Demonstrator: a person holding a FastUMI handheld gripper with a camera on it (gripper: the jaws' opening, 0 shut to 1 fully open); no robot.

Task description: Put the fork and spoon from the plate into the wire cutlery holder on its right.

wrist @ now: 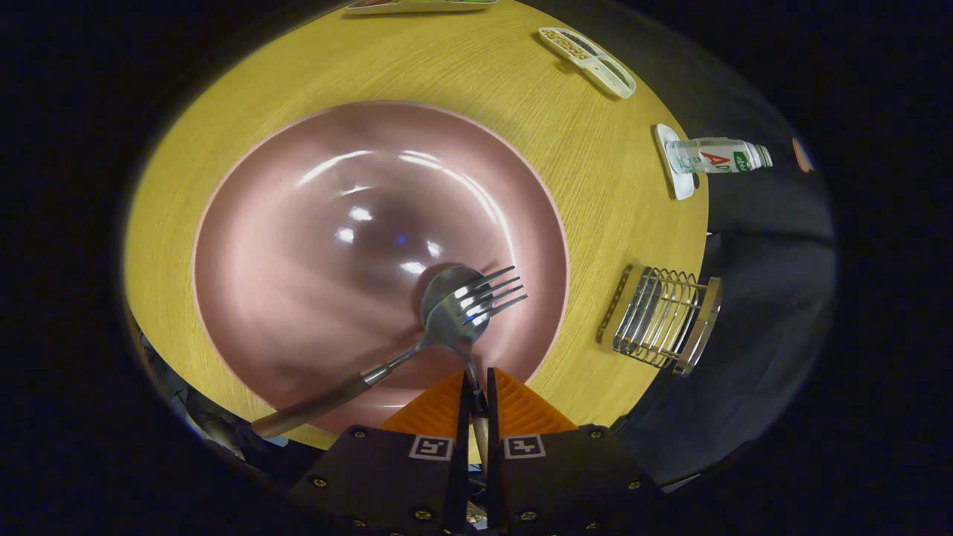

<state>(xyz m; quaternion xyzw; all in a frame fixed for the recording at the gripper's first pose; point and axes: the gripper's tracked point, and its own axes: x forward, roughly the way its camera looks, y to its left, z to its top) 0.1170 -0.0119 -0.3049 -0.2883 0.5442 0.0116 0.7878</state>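
Metal is what your gripper [475,398] holds now: the two fingers are closed almost together, and between them you see the thin steel neck of one utensil, with its wooden handle passing down in the narrow gap. Both fingers press on it from the two sides.

Just ahead of the fingertips, the silver spoon with the round bowl [444,296] and the silver four-tined fork [493,292] lie one over the other, so their heads overlap. The fork's tines point away from the fingers, toward the right side of the plate. One handle, brown wood with a steel collar [320,406], runs out to the left of the fingers and passes over the plate's near rim. Which handle belongs to the fork and which to the spoon, you cannot tell for sure at the crossing; the neck in your grip seems to lead to the fork.

Both utensils rest in the big round pink plate [298,246], which is glossy and sits on the yellow wooden round table [595,171].

To the right of the plate, near the table's edge, the wire cutlery holder with the wooden ends [663,320] stands apart from the plate. Beyond it a small plastic bottle [716,155] lies across a white dish [681,186], and further a divided white tray [588,61] sits.
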